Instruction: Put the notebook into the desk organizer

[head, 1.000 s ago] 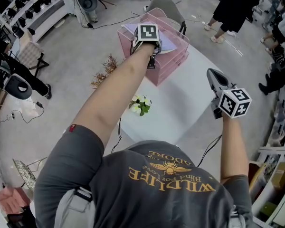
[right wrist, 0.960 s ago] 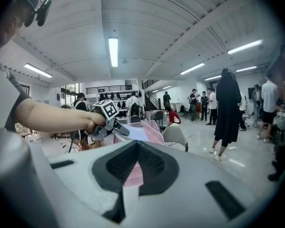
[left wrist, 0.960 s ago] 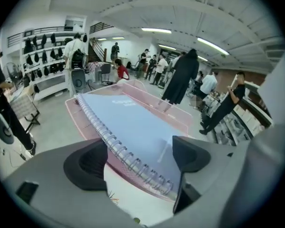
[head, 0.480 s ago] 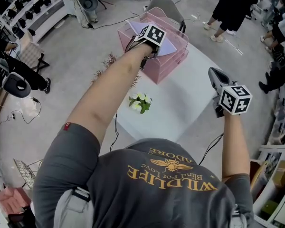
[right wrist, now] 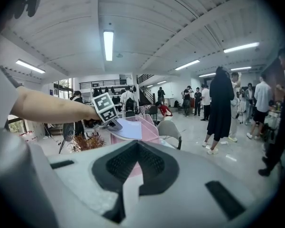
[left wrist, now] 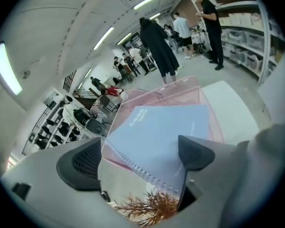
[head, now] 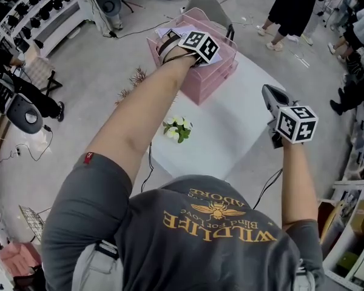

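We see the left hand-held gripper [left wrist: 140, 159] poised over the translucent pink plastic desk organizer [head: 215, 77], which stands at the far corner of the white tabletop [head: 224, 132]. Its jaws have just been opening and are now spread wide. The pads are clear of the pale blue spiral-bound notebook [left wrist: 156, 132], which lies on the organizer's top tray with its wire spine jutting past the near rim. The right hand-held gripper [right wrist: 137, 148] hangs well apart at the tabletop's right edge, jaws together and empty.
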### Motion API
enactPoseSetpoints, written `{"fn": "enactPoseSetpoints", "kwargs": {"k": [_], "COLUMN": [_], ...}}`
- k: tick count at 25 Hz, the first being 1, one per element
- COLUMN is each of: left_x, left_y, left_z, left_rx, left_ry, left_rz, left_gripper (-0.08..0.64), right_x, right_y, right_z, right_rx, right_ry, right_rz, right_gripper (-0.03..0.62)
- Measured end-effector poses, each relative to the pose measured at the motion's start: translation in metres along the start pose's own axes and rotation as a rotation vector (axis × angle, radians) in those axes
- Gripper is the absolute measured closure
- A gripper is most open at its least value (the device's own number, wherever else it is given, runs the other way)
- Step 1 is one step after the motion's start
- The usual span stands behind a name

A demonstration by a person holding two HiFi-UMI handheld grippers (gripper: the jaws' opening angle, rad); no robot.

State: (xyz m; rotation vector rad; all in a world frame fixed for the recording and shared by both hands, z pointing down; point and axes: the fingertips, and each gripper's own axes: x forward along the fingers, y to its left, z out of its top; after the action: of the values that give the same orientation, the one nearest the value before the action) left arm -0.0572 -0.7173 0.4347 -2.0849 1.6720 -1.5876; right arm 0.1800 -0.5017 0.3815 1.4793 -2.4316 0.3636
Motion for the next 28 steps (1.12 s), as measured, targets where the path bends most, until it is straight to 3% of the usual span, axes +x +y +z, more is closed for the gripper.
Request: {"fn": "enactPoseSetpoints", "kwargs": {"k": [3,8,11,15,17,23,28], "left_x": [-0.005,-0.016,-0.046,-0.103,-0.133,-0.231,-0.301], "left_y": [-0.004,-0.01,-0.009,-0.022,-0.031,-0.049,-0.082], "left_z": [0.017,0.021,0.033,0.038,0.035,0.022,-0.006], "left_rx": [-0.102,-0.276,-0.352,-0.48,-0.507,-0.509,-0.546], "left_ry": [-0.102,-0.195,-0.332,-0.508,-0.589,-0.821,-0.931], "left_rz": [-0.074,-0.215,-0.291,-0.502,-0.583,-0.623,-0.635], "left_gripper": [0.066,0.066,0.067,0.071,0.08,0.236,0.337], "right_x": [-0.004,-0.013,-0.02,-0.035,-0.044,-0.078,-0.119], "right_y": [-0.004,-0.006,-0.005,-0.002,-0.001,0.007,0.01], "right_z": [0.002,0.005,0.01,0.018,0.02,0.03,0.023], "right_rx": [0.002,0.008,0.003,-0.009,-0.014,-0.045,-0.051], "right_ry": [-0.004,-0.021,-0.043,-0.081,-0.097,-0.149,-0.175], "right_rz": [-0.006,-0.007,0.003,0.025,0.039,0.098,0.152], "right_gripper": [0.592,0.592,0.592,0.592,0.592,0.592,0.592]}}
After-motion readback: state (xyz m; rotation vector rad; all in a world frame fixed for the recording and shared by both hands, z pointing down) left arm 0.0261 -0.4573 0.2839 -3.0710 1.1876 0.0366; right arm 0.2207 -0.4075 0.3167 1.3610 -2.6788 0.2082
